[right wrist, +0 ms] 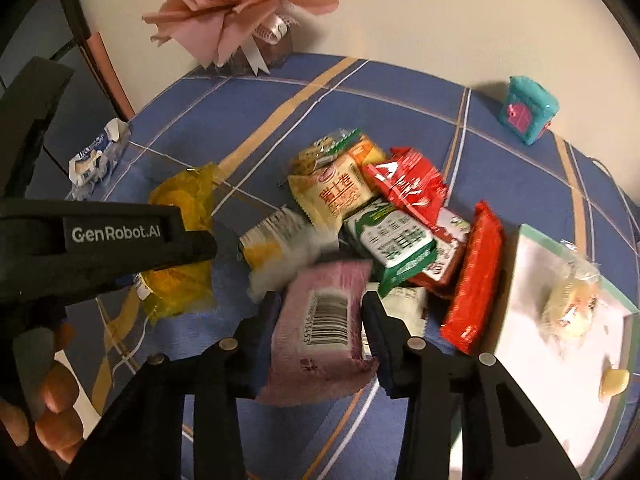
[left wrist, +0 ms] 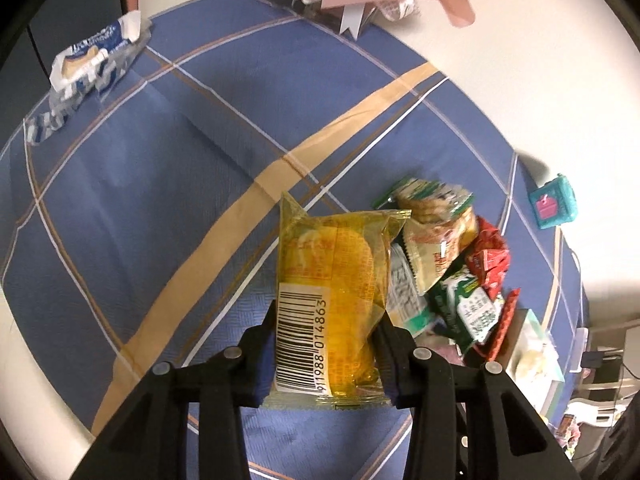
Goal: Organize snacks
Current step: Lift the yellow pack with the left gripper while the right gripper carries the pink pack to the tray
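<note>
My left gripper (left wrist: 329, 316) is shut on a yellow see-through snack packet (left wrist: 332, 288), barcode side up, held above the blue plaid tablecloth (left wrist: 160, 200). In the right wrist view the same yellow packet (right wrist: 180, 200) hangs from the left gripper (right wrist: 208, 240) at the left. My right gripper (right wrist: 321, 300) is shut on a pink snack packet (right wrist: 320, 320) with a barcode, lifted just in front of the pile of snacks (right wrist: 380, 216). That pile (left wrist: 440, 264) holds several red, green, cream and white packets lying mixed together.
A blue-and-white packet (right wrist: 96, 156) lies alone at the far left edge of the table. A white box with a green rim (right wrist: 532, 280) at the right holds a pale pastry packet (right wrist: 572, 300). A teal toy box (right wrist: 528, 108) and a pink bouquet (right wrist: 224, 4) stand by the wall.
</note>
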Tool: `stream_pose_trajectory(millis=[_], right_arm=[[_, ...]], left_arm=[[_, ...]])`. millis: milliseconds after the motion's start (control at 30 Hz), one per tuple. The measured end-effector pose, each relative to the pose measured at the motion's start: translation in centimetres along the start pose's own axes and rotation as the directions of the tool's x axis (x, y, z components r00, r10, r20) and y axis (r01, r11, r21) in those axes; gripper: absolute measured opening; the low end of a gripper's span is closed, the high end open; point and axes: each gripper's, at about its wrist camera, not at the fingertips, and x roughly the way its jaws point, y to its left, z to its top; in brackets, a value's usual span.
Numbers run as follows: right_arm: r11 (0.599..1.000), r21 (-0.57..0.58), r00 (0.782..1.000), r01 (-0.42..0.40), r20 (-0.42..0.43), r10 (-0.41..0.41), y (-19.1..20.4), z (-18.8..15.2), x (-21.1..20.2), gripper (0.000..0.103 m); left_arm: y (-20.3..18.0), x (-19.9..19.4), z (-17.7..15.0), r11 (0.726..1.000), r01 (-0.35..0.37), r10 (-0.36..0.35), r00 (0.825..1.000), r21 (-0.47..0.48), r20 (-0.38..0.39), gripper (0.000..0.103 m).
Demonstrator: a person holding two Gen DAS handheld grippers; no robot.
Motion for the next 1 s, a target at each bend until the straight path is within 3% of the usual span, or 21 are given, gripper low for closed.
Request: stream_pose_trajectory(millis=[233,467,800,1000], right_arm=[[1.000,0.019,0.999,-0.015,-0.039,0.016,-1.5,-0.7,-0.4,0.042],[0.999,0.022,0.993,-0.023,-0.112,0.026,-1.8,-2.4,0.2,0.043],[0.999,0.033,0.972,0.007,-0.235,0.001,-1.8,-4.4,3.8,0.043],[0.999,0.035,0.973,0.019,-0.230,-0.011,-1.7,-4.6,4.1,0.043]], left_arm=[[-0.4,-1.1,-0.9,1.000,-0.001,0.000,1.000,0.026,0.004,0.044],[-1.5,2.1,-1.6,0.999,0.010,-0.006,0.994,0.034,-0.106,0.044],[-1.4,4.3,-2.6,0.997,-0.060,0.069,0.983,0.056,-0.170,0.044],[-1.0,5.5,-3.1,0.994,-0.089,0.100,0.977,0.065,-0.191,0.044]])
